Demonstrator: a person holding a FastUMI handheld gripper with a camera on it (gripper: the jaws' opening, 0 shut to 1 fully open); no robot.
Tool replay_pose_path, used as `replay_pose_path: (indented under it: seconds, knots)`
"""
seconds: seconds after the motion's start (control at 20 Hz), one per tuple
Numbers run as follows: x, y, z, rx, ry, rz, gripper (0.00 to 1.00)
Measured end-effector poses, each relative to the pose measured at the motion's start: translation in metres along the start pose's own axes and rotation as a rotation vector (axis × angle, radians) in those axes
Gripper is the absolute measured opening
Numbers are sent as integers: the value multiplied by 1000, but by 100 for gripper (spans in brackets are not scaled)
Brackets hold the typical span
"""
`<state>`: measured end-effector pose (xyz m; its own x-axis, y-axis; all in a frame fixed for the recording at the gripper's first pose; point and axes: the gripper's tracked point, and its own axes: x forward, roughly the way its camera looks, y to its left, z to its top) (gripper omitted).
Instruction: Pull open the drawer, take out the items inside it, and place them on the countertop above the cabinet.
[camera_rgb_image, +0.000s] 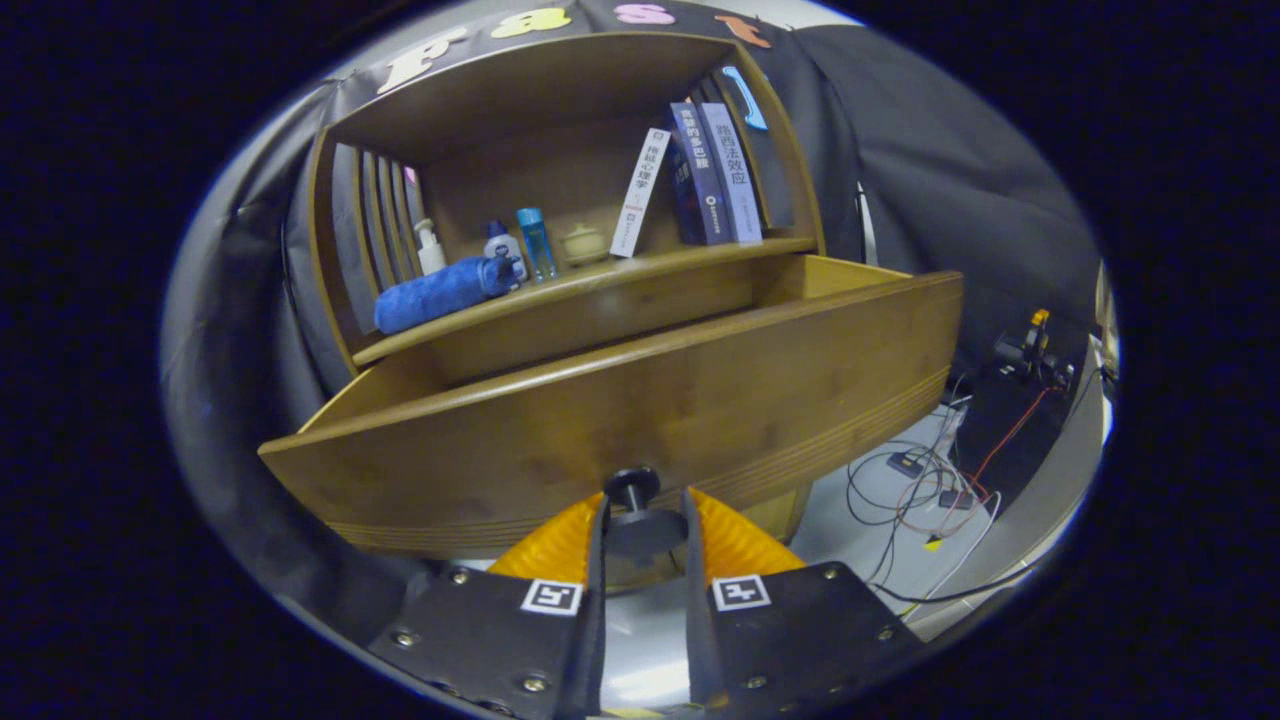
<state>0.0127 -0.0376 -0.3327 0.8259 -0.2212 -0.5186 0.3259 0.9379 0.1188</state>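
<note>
Gripper (645, 515) closed around the small dark round knob (632, 487) on the drawer (640, 420), one finger on each side of its stem, both apparently pressing it. Drawer pulled well out from the cabinet (560, 170): smooth, warm-brown wood with a faint grain, a broad curved front panel and a band of fine grooves along its lower edge. Inside of the drawer hidden behind the tall front; contents could not be made out.

Above it, on the countertop (600, 285) inside the open wooden shelf: a rolled blue towel (440, 293), soft and fuzzy, lying near the front edge; behind it a white pump bottle (430, 248), a small white bottle with a blue cap (500, 245), a clear blue bottle (535, 243) and a little squat lidded pot (584, 243). Further right, one thin white book (640, 192) leaning against a few upright dark and lavender books (715, 175). Vertical wooden slats (385, 215) along the shelf's left side.

Black cloth (930, 170) draped behind and around. Pale floor (860, 510) to the right, strewn with tangled cables (930, 485).
</note>
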Motion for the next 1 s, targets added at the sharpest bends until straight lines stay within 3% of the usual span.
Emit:
replay_pose_path:
  seconds: [0.3, 0.6, 0.85, 1.0]
  knots:
    - [-14, -4, -7, 31, 6, -47, 33]
    - [-12, -4, -5, 56, -20, -26, 36]
    - [-15, -3, -4, -82, 18, -96, 39]
    - [-17, -3, -4, -112, 39, -82, 39]
